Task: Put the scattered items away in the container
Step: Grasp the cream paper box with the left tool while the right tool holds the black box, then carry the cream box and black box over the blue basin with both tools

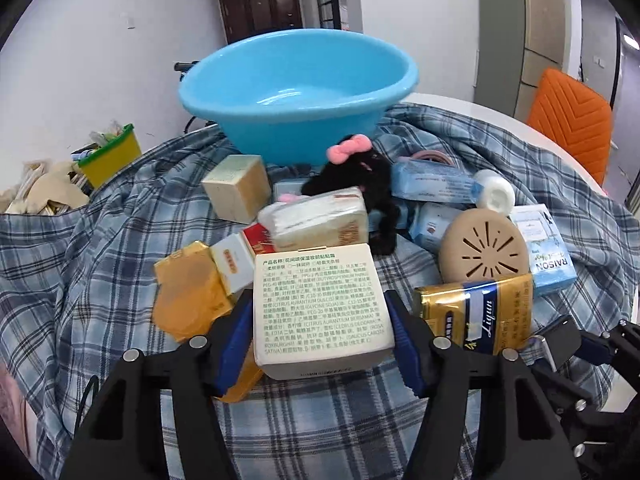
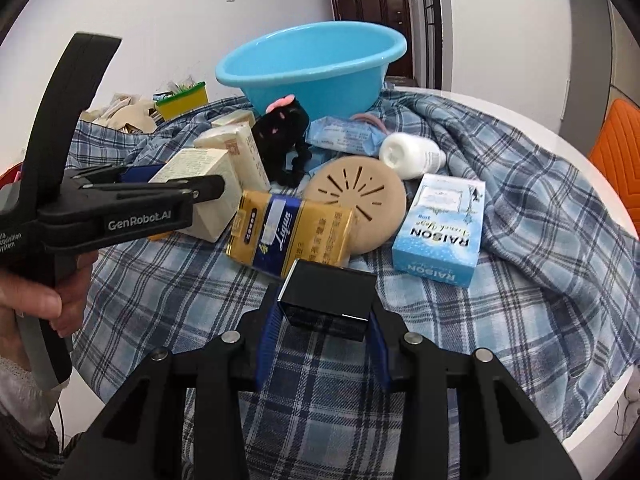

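A blue-checked cloth (image 1: 320, 420) covers the white round table (image 2: 560, 128); the empty blue basin (image 1: 298, 92) stands at its far side, before a white wall and dark door (image 1: 260, 0). The left gripper (image 1: 320, 340) brackets a cream box (image 1: 320, 308), contact unclear. The right gripper (image 2: 324, 344) clamps a black box (image 2: 328, 296).

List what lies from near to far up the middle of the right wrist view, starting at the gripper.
right gripper with the black box between its fingers → gold Liqun pack → round tan vented disc → black plush toy → blue basin.
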Demonstrator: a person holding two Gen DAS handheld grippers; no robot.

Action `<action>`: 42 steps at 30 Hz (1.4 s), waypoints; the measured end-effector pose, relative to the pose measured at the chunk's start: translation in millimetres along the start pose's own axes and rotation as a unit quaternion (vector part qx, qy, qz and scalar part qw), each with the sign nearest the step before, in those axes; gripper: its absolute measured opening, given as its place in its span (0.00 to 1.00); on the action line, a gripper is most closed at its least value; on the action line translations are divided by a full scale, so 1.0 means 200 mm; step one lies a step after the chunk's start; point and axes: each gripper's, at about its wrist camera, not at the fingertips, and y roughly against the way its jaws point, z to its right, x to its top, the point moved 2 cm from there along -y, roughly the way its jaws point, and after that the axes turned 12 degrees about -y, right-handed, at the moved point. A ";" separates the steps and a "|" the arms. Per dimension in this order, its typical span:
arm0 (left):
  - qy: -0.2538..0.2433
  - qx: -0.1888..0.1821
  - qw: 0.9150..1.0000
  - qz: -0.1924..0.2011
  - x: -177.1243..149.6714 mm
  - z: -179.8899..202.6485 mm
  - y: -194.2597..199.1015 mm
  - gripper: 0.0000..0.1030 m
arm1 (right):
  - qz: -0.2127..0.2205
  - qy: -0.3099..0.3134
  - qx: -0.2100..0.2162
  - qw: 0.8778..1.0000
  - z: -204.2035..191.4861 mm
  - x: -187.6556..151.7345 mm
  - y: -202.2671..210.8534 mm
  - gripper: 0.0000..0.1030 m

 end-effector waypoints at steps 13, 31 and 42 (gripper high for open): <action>0.022 0.006 0.998 0.052 0.03 -0.11 0.15 0.63 | 0.031 0.007 -0.028 0.999 -0.03 0.15 0.03 0.37; 0.040 0.102 0.945 0.307 0.12 -0.23 0.70 0.61 | 0.270 0.044 0.005 0.962 -0.25 0.45 0.41 0.37; 0.040 0.112 0.952 0.282 0.12 -0.24 0.66 0.60 | 0.292 0.062 -0.003 0.954 -0.33 0.42 0.42 0.36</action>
